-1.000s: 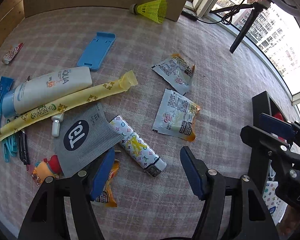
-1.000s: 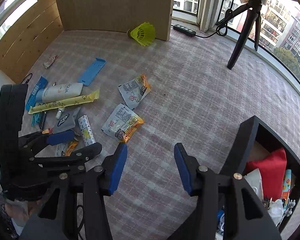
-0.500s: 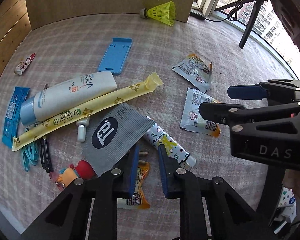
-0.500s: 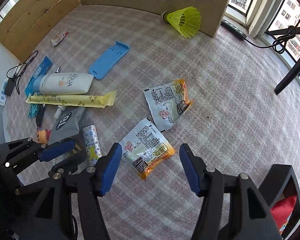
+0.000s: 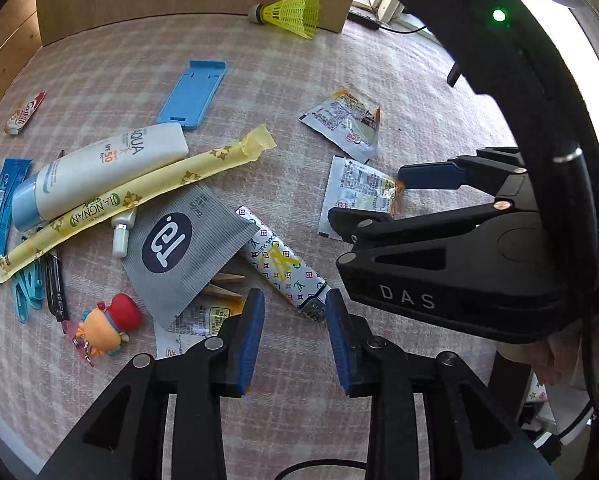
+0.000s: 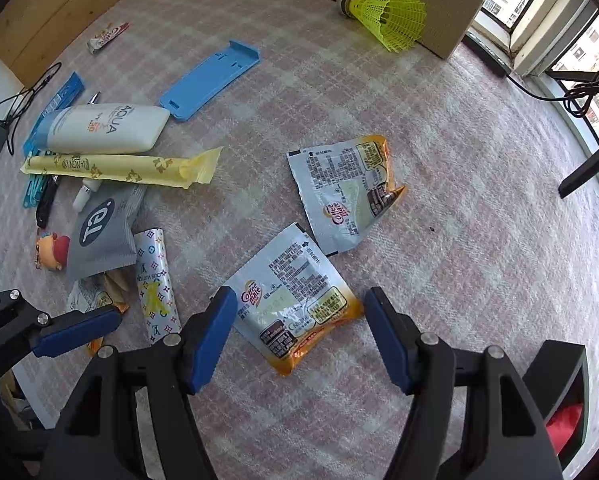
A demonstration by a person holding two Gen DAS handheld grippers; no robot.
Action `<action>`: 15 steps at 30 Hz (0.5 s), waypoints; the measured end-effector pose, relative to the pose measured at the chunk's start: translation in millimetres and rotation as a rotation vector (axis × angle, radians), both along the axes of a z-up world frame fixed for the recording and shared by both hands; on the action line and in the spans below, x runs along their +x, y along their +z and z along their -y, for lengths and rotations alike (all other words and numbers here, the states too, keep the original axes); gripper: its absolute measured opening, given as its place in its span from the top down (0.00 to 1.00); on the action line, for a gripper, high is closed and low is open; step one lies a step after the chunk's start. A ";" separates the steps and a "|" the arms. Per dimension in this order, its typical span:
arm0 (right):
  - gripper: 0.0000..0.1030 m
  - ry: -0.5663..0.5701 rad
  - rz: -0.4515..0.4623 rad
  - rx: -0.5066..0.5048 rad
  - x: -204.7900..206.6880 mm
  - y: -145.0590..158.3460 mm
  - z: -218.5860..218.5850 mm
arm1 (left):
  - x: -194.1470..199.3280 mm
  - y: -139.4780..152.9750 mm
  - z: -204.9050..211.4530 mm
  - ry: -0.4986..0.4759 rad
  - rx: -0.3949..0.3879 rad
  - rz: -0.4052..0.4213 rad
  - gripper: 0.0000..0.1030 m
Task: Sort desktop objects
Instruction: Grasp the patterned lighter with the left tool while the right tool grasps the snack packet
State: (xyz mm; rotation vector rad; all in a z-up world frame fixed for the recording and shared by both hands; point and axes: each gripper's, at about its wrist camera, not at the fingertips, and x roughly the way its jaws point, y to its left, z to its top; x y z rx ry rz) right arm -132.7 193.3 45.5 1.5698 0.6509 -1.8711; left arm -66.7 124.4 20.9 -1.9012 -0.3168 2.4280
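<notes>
Pink checked cloth (image 6: 439, 160) holds many small things. Right gripper (image 6: 299, 332) is wide open around a Coffee-mate packet (image 6: 295, 304), holding nothing. Left gripper (image 5: 293, 332) is half open, empty, near the lighter (image 5: 279, 264). Next, I think: lower, then squeeze.

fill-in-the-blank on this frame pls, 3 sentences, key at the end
The right hand-held gripper is open around a Coffee mate ____.
The shuttlecock by the cardboard is ____ in colour.
The sunscreen tube lies beside a long yellow ____.

Missing words: sachet; yellow; wrapper
</notes>
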 end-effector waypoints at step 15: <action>0.55 -0.129 0.018 -0.029 -19.4 13.4 -42.6 | -31.6 -9.1 -12.3 0.006 -0.111 -0.008 0.79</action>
